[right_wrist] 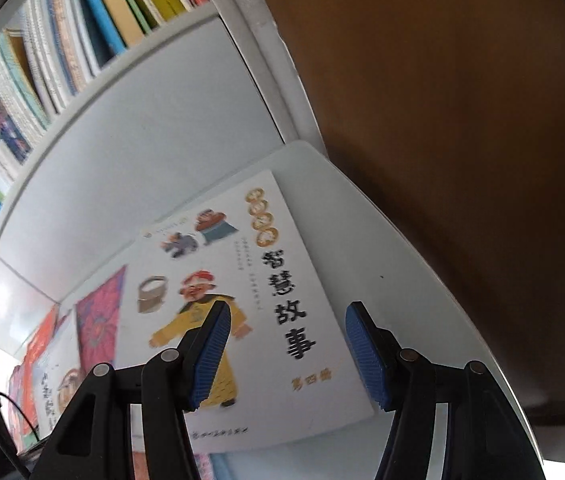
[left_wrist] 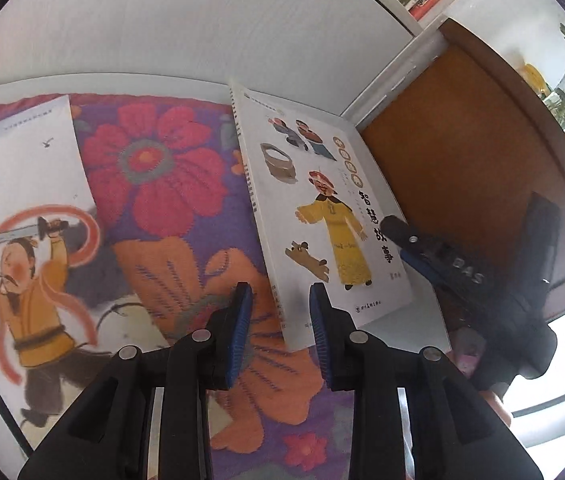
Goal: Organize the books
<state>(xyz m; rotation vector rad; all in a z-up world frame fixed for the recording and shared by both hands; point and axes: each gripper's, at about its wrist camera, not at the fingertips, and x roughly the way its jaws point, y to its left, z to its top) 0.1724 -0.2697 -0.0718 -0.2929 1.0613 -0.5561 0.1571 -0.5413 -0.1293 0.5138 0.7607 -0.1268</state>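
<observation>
A white picture book (left_wrist: 322, 208) with a yellow-robed figure on its cover lies on the white shelf board (right_wrist: 382, 248), its left edge resting on a flowered book (left_wrist: 154, 184). My left gripper (left_wrist: 280, 320) hovers over the white book's near-left corner. Its blue pads stand a narrow gap apart and press on nothing. In the right wrist view my right gripper (right_wrist: 288, 354) is open over the same book (right_wrist: 266, 300), by its right edge. One of the right gripper's fingers (left_wrist: 398, 232) reaches the book's right edge in the left wrist view.
Another white book with a sword-waving figure (left_wrist: 22, 240) lies at the left. A row of upright books (right_wrist: 62, 52) fills the shelf above. Brown floor (left_wrist: 462, 140) drops away past the shelf's right edge. Orange and other books (right_wrist: 42, 360) lie far left.
</observation>
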